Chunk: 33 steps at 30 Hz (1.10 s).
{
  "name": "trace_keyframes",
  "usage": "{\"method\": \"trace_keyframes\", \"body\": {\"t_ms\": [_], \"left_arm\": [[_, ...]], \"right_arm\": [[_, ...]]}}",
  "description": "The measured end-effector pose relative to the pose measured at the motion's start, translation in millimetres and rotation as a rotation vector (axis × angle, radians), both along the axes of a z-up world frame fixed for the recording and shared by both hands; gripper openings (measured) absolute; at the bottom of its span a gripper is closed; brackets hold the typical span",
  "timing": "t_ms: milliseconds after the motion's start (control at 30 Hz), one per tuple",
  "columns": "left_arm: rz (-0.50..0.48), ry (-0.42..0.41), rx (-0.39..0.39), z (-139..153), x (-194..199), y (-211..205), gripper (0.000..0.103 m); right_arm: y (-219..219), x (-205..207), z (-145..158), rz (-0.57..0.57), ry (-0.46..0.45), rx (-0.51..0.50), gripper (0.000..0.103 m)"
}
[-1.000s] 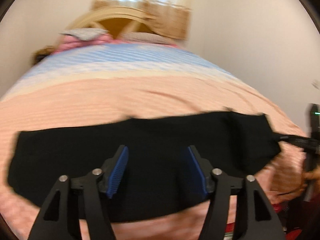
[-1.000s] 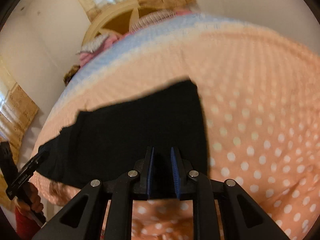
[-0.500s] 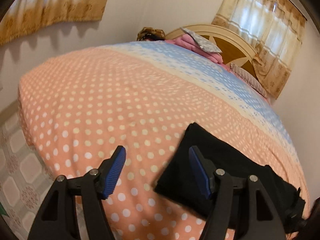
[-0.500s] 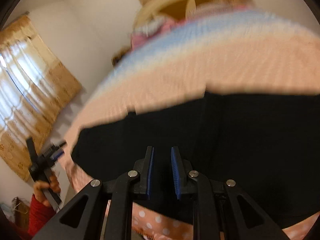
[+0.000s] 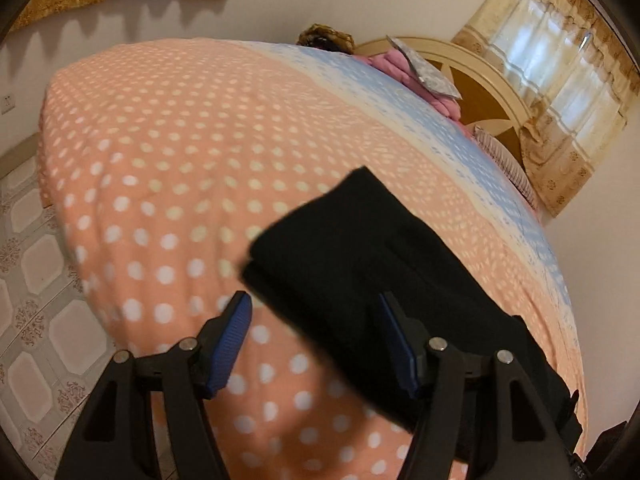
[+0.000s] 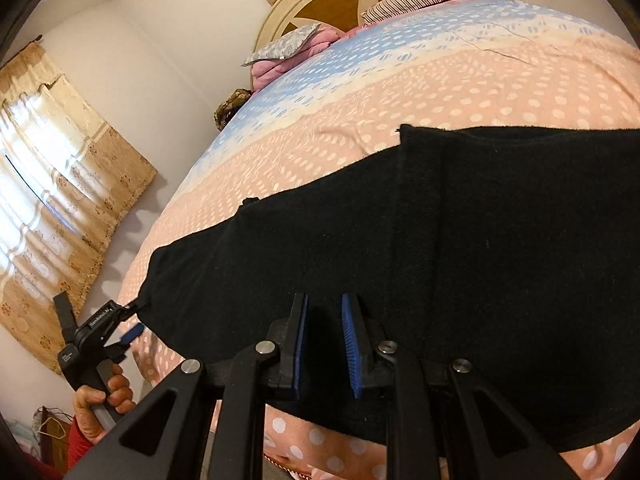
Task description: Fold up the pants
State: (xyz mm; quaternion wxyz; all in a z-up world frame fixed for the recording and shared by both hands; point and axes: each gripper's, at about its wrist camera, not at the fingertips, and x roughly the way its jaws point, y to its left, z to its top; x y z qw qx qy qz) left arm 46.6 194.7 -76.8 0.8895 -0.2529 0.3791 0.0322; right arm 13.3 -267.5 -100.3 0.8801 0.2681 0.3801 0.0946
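Observation:
Black pants [image 6: 440, 240] lie flat across the near part of a bed, folded lengthwise into a long strip. In the left wrist view the pants' end [image 5: 340, 248] lies just ahead of my open left gripper [image 5: 316, 316], whose jaws straddle its near corner without holding it. From the right wrist view the left gripper [image 6: 132, 322] sits at the pants' left corner. My right gripper [image 6: 324, 320] hovers over the pants' near edge, its jaws a narrow gap apart and holding nothing.
The bed has a peach polka-dot cover [image 5: 160, 140] with a blue band [image 6: 340, 64] toward the wooden headboard [image 6: 340, 4]. Pink bedding and pillows [image 6: 296, 48] lie at the head. Tiled floor [image 5: 28, 260] lies left of the bed. Curtains [image 6: 52, 184] hang on the walls.
My left gripper swung to the pants' left end and closed in on its corner. My right gripper shifted left along the near edge, its jaws unchanged.

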Motion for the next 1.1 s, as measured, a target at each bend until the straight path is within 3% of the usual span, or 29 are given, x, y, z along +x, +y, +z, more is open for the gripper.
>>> {"method": "trace_keyframes", "body": {"t_ms": [200,300,367,467,667,767,900,1100], "left_arm": [[-0.027,-0.047,-0.078,-2,7,-2,0.063],[-0.011,-0.062,-0.071,-7,8,-1,0.049],[0.019,-0.054,-0.108,-8,8,6,0.031],[0.03,-0.047,-0.17,-12,6,11,0.022],[-0.012,-0.083,-0.08,9,6,-3,0.018],[-0.095,-0.192,0.001,41,4,-23,0.018],[-0.29,-0.344,0.099,82,-1,-78,0.018],[-0.651,-0.506,0.1,109,-31,-186,0.018]], "right_arm": [[-1,-3,-1,0.003,-0.01,0.018,0.018],[-1,-2,-2,0.003,-0.012,0.02,0.018],[-2,-2,-2,0.004,-0.013,0.024,0.018],[-3,-2,-2,0.003,-0.012,0.032,0.018],[-4,-3,-1,0.007,-0.007,0.036,0.018],[-16,-12,10,0.011,-0.073,0.162,0.019],[-37,-33,45,-0.035,-0.19,0.118,0.019],[-95,-63,49,-0.184,-0.191,0.155,0.019]]}}
